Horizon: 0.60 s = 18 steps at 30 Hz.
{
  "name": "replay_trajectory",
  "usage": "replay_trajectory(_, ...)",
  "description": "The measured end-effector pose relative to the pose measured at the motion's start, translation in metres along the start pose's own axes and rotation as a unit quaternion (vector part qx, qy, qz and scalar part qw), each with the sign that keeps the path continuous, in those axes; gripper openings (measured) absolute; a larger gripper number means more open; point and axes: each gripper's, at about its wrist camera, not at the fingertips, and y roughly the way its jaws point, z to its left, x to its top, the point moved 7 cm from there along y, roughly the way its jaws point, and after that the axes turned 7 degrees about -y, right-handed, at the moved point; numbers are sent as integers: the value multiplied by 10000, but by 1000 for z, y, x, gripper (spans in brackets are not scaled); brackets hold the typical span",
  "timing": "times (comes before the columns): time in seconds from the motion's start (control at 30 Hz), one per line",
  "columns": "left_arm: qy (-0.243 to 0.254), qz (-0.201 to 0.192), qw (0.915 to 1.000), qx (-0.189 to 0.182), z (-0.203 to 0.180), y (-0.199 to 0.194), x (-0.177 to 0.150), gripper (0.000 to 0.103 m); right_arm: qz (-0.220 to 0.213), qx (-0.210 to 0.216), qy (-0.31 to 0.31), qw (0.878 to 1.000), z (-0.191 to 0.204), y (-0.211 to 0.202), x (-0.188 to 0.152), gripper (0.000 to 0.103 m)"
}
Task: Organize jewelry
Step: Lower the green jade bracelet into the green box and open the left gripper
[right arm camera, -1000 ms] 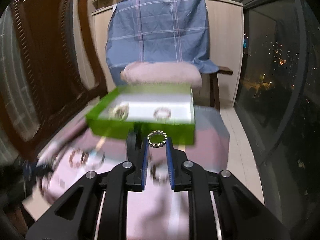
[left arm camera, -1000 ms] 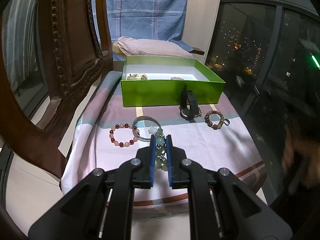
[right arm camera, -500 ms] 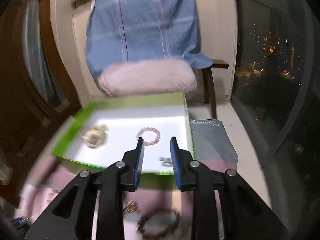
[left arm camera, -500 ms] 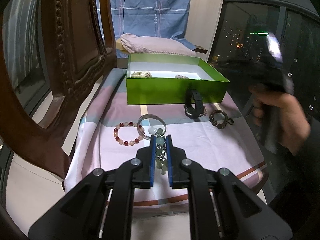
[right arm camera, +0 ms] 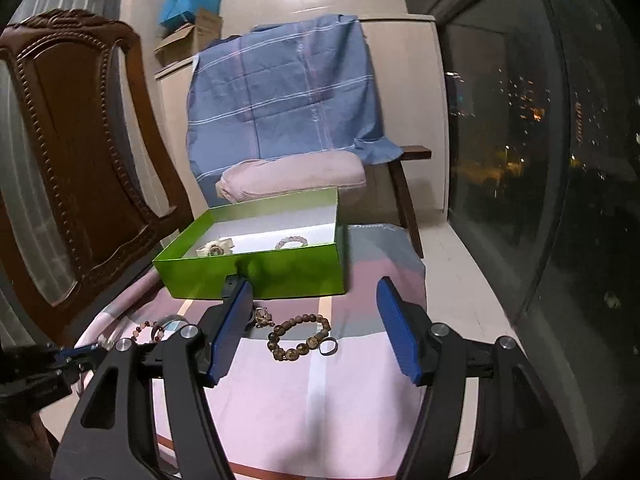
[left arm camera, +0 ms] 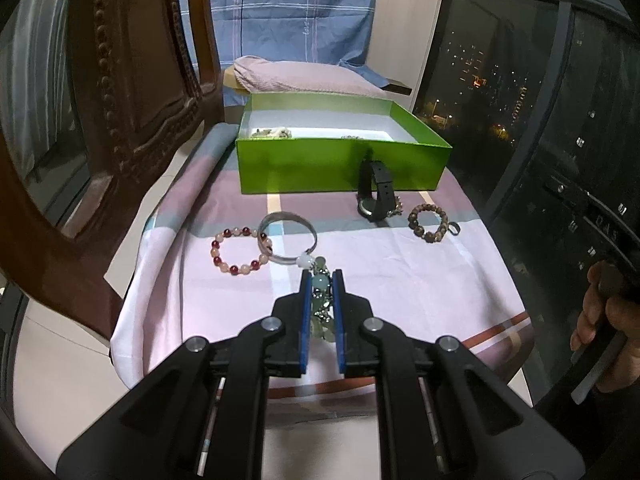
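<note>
Left tool: clamped on a pale green bead bracelet, held over the table's near edge, not boxed yet. Right tool: jaws have just been opening, now wide with nothing between them, above the brown bead bracelet.

Left on the cloth: brown bracelet, red-and-pink bead bracelet, silver bangle, black watch.

Farther back, green box holds at least two pieces: a pale watch and a pinkish bracelet. Roughly a third done, I'd say.
</note>
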Motion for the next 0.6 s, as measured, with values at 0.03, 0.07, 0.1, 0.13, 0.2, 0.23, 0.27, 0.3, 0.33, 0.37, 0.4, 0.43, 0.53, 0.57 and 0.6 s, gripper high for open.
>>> replay_trajectory(0.03,-1,-10,10000,35,-1,0,3,10,-28,-5,-28,10000,-1,0,1,63)
replay_trajectory(0.07,-18,-14,10000,49,-2,0,6,10,-60,-1,-54,10000,-2,0,3,63)
replay_trajectory(0.1,-40,-24,10000,60,-2,1,9,10,-57,-3,-68,10000,-2,0,3,63)
replay_trajectory(0.13,-64,-44,9999,94,-2,2,15,10,-21,-8,-78,10000,-4,2,4,63)
replay_trajectory(0.2,-21,-30,9998,181,-3,7,26,10,64,-25,-57,10000,-10,9,4,63)
replay_trajectory(0.23,-39,-41,9998,178,-3,10,36,10,86,-27,-41,10000,-13,10,3,63)
replay_trajectory(0.27,-39,-51,9998,169,-4,14,45,10,109,-32,-26,9999,-16,12,3,63)
replay_trajectory(0.3,-8,-31,9998,189,-6,20,57,10,122,-67,7,9999,-21,14,4,63)
replay_trajectory(0.33,21,-19,9998,222,-7,26,66,10,126,-83,37,9999,-24,15,4,63)
replay_trajectory(0.37,42,-25,9997,230,-9,32,75,10,153,-99,96,9998,-28,18,4,63)
replay_trajectory(0.4,53,-2,9998,200,-11,38,85,10,193,-113,162,9996,-31,21,4,63)
replay_trajectory(0.43,79,87,9998,167,-14,49,98,10,227,-117,216,9994,-34,22,3,63)
replay_trajectory(0.53,201,126,9996,163,-24,75,133,10,282,-115,343,9989,-40,26,1,63)
replay_trajectory(0.57,257,156,9994,189,-27,84,141,10,289,-105,364,9989,-40,27,1,63)
replay_trajectory(0.6,309,154,9991,247,-30,92,150,10,293,-98,379,9988,-41,28,1,63)
